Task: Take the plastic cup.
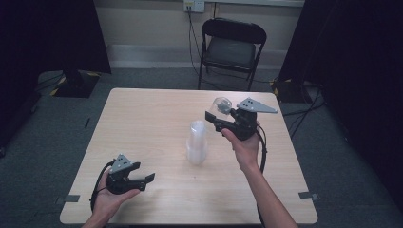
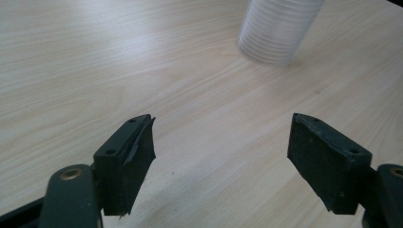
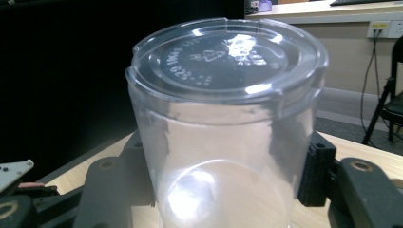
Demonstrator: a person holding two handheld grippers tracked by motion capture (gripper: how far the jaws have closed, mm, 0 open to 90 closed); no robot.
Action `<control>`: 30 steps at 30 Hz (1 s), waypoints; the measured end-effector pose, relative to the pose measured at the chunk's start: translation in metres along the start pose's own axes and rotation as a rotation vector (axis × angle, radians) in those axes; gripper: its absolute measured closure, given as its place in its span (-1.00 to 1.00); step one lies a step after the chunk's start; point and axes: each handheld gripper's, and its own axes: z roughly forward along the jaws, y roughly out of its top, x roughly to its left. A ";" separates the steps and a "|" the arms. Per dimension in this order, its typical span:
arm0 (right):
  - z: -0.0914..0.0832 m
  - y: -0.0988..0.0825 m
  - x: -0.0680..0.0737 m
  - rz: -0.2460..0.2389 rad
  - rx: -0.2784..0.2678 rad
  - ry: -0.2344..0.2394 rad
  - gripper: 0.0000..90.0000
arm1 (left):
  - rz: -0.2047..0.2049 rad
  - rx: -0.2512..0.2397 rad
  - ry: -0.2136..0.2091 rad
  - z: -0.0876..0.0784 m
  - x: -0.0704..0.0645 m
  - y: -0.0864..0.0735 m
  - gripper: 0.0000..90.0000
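Note:
A stack of clear plastic cups (image 1: 196, 142) stands upside down near the middle of the wooden table (image 1: 142, 123). My right gripper (image 1: 215, 117) is lifted above and to the right of the stack, shut on a single clear cup (image 1: 221, 105). That cup (image 3: 223, 118) sits between the two black jaws with its embossed base turned toward the camera. My left gripper (image 1: 148, 179) rests low near the table's front left, open and holding nothing. Its jaws stand wide apart over bare wood, with the cup stack (image 2: 278, 28) farther off.
A black folding chair (image 1: 230, 47) stands behind the table's far edge. Dark curtains hang at both sides, and cables run down the back wall from a socket (image 1: 194, 4). Tape marks lie on the grey floor by the table's front corners.

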 end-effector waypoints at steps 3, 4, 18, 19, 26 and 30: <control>-0.008 -0.003 -0.002 0.010 0.003 -0.013 -0.14 | -0.004 -0.022 -0.010 0.000 -0.003 0.001 -0.45; -0.010 -0.004 -0.003 0.012 0.003 -0.016 -0.14 | -0.005 -0.025 -0.012 0.000 -0.003 0.001 -0.45; -0.031 -0.033 -0.007 0.073 0.058 -0.003 -0.16 | 0.015 -0.032 -0.108 0.005 -0.019 0.002 -0.28; -0.032 -0.035 -0.007 0.077 0.064 0.003 -0.16 | 0.026 -0.037 -0.120 0.005 -0.021 0.002 -0.26; -0.036 -0.051 -0.003 0.113 0.097 0.023 -0.15 | 0.085 -0.077 -0.129 0.008 -0.032 0.010 -0.21; -0.036 -0.058 -0.001 0.130 0.106 0.043 -0.14 | 0.092 -0.078 -0.125 0.013 -0.036 0.017 -0.22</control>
